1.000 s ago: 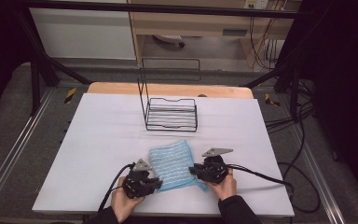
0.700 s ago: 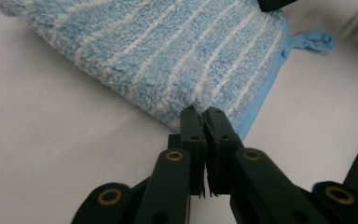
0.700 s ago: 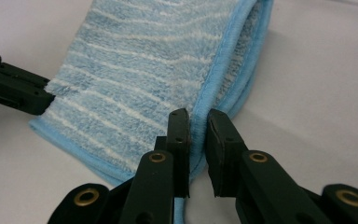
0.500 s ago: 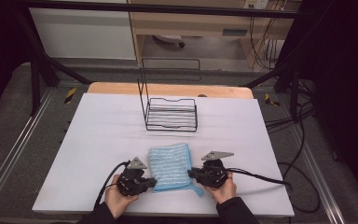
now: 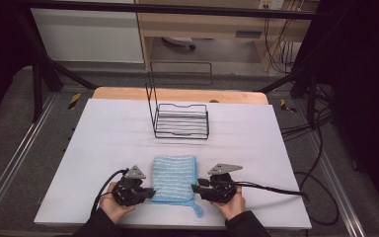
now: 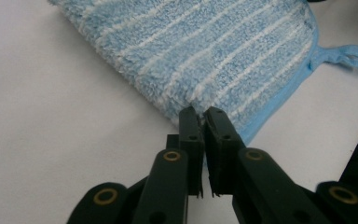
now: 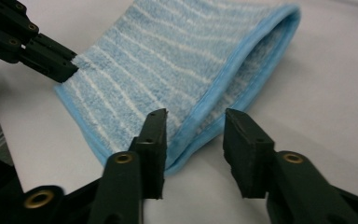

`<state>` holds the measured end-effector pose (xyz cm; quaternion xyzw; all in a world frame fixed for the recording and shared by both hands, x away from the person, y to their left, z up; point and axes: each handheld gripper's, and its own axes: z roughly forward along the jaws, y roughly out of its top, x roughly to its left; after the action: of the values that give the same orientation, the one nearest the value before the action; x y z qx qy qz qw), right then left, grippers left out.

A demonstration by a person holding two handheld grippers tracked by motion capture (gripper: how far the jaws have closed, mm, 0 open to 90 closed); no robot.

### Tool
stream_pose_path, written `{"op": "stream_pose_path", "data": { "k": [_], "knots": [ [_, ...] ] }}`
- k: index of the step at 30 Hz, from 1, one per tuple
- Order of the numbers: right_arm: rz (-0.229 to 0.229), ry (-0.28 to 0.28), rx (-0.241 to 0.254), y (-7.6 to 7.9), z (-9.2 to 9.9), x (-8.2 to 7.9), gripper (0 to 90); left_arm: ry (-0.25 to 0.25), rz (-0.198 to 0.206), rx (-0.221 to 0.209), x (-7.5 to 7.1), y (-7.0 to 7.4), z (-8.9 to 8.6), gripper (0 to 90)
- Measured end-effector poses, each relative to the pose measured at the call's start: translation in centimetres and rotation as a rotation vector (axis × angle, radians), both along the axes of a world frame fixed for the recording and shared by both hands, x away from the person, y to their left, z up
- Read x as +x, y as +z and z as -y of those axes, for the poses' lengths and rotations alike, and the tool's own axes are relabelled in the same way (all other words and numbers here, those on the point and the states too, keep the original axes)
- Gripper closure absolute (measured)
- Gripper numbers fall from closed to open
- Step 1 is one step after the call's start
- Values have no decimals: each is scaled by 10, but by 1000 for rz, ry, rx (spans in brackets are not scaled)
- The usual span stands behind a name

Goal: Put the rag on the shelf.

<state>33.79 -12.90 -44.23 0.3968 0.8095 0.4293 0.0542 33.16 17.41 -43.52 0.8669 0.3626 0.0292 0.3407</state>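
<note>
Two grippers flank the cloth (image 5: 173,178): left gripper (image 6: 204,122) pinches its edge, right gripper (image 7: 193,125) just opened, straddling the hem; the high view adds a wire rack (image 5: 181,120).

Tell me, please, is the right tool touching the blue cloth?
Apart: in the right gripper view the right tool has just been opening, and its jaws straddle the blue cloth's folded edge with gaps showing.

Blue towel's (image 6: 205,51) far end beyond left gripper view's top edge.

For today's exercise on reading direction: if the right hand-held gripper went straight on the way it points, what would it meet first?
Probably the folded blue striped terry cloth: its piped edge already lies between the right hand-held gripper's open jaws.
</note>
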Motion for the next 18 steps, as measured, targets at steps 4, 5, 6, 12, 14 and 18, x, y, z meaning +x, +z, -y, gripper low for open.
{"op": "stream_pose_path", "data": {
  "k": [4,5,6,12,14,18],
  "knots": [
    [81,1,0,7,7,1,436,16,15,-20,0,3,-5,752],
    [87,0,5,8,10,3,398,22,24,-21,1,4,-6,696],
    [90,3,11,9,13,4,358,34,34,-29,1,5,-8,652],
    [86,0,32,9,26,15,205,73,88,-62,8,12,-16,427],
    [81,6,32,7,28,19,154,81,104,-70,11,14,-17,373],
    [79,0,24,7,31,23,100,89,124,-74,17,18,-18,303]
  ]
}}
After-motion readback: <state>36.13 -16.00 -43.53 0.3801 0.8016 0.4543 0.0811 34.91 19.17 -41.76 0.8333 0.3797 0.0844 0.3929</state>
